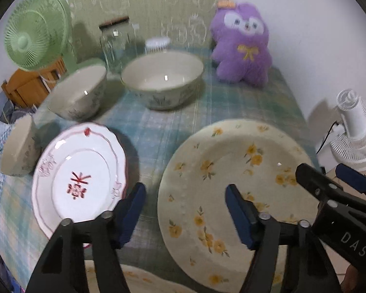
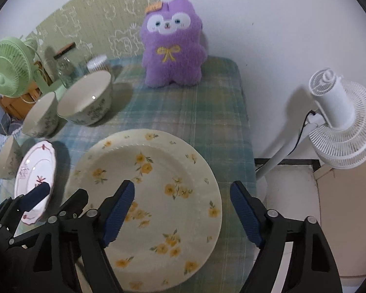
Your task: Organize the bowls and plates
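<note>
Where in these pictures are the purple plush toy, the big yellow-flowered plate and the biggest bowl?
purple plush toy (image 2: 173,46), right wrist view, on its belly by the yellow bow.
yellow-flowered plate (image 2: 158,183), right wrist view, on its flat middle.
biggest bowl (image 1: 162,78), left wrist view, on its inner bottom.

Even indoor light, fairly bright. Bowls and plates carry small white glints; soft shadows fall leftward behind the white fan. Left view is motion-blurred throughout; right view sharper. Fisheye bends edges, corners black.
</note>
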Demonstrator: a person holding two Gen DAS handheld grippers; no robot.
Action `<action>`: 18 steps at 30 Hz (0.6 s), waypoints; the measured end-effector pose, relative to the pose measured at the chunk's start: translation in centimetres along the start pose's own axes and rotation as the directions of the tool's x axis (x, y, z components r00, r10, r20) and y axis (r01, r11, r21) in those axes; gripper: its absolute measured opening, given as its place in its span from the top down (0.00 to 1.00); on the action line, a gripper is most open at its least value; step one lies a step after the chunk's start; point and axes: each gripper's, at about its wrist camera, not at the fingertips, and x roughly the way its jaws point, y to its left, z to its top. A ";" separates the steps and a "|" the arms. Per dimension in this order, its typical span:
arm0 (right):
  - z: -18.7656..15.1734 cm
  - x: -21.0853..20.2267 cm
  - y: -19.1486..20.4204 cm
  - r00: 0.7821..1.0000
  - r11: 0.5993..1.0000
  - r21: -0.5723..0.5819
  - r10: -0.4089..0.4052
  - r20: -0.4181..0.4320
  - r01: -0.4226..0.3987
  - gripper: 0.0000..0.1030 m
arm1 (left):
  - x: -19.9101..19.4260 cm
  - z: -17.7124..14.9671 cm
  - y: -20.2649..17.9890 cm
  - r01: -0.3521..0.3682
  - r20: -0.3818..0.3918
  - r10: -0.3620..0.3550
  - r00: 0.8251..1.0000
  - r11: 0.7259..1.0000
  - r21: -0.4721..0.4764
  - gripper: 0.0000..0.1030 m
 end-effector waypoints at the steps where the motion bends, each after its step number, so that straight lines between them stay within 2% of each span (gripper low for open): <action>1: 0.1 0.4 -0.1 1.000 1.000 0.002 0.002 -0.007 -0.002 0.21 | 0.5 0.0 0.0 -0.008 -0.016 0.008 1.000 1.000 -0.001 0.42; 3: 0.2 1.3 -0.3 1.000 1.000 0.002 0.004 -0.022 -0.004 0.21 | 1.3 0.0 0.1 -0.014 -0.030 0.013 0.999 1.000 -0.010 0.43; 6: 0.2 2.6 -0.5 0.999 1.000 -0.004 0.002 -0.041 -0.002 0.24 | 2.4 -0.1 0.2 -0.006 -0.064 0.005 0.998 1.000 -0.014 0.53; 18: 0.0 5.7 -1.2 0.992 1.000 -0.022 0.008 -0.126 -0.011 0.41 | 3.0 -0.2 0.2 -0.012 -0.086 0.010 0.996 1.000 -0.017 0.52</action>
